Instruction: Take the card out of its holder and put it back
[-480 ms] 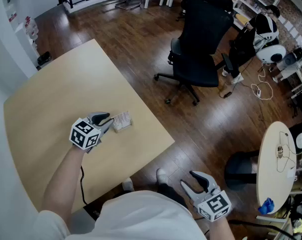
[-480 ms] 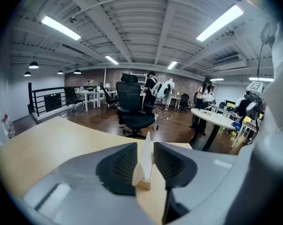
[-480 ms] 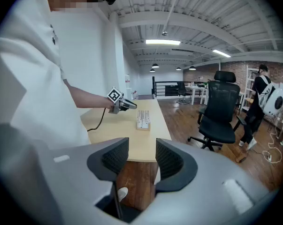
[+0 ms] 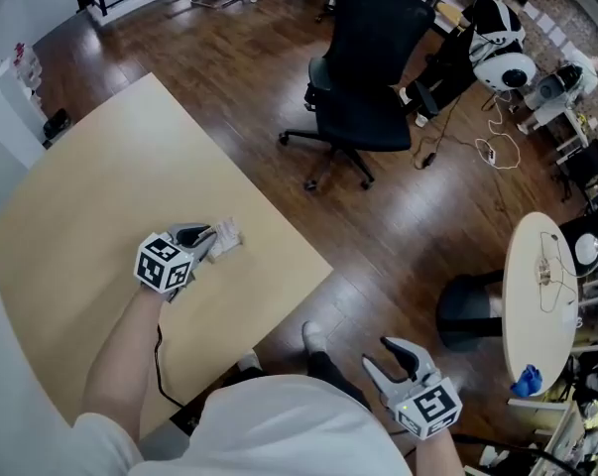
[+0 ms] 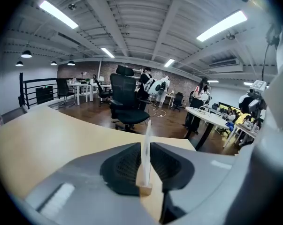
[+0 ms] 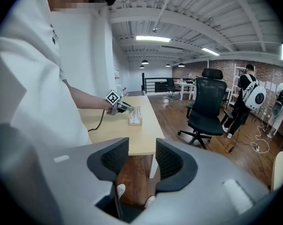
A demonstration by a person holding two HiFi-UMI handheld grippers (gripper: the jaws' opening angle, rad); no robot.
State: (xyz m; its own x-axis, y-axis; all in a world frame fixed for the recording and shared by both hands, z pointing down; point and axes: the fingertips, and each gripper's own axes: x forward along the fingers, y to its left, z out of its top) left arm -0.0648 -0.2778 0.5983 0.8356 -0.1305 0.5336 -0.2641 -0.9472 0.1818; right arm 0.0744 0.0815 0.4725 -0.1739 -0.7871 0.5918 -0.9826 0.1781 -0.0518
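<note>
A white card (image 4: 226, 234) stands upright in a small wooden holder (image 5: 143, 189) near the right edge of the light wooden table (image 4: 100, 167). My left gripper (image 4: 211, 236) lies low on the table with the card (image 5: 146, 144) edge-on between its pads. The pads flank it closely and their inner faces still show, so they do not press on it. My right gripper (image 4: 376, 353) hangs off the table beside the person's body, open and empty above the floor. In the right gripper view the card and holder (image 6: 134, 116) and the left gripper (image 6: 118, 106) show on the table ahead.
A black office chair (image 4: 363, 67) stands on the dark wood floor beyond the table's right edge. A round white table (image 4: 541, 296) with cables is at the far right. The person's shoes (image 4: 313, 337) are below the table's near corner. People stand far back (image 6: 248, 97).
The left gripper has slid forward to the card, so its jaws now stand on either side of it. The right gripper has stayed where it was.
</note>
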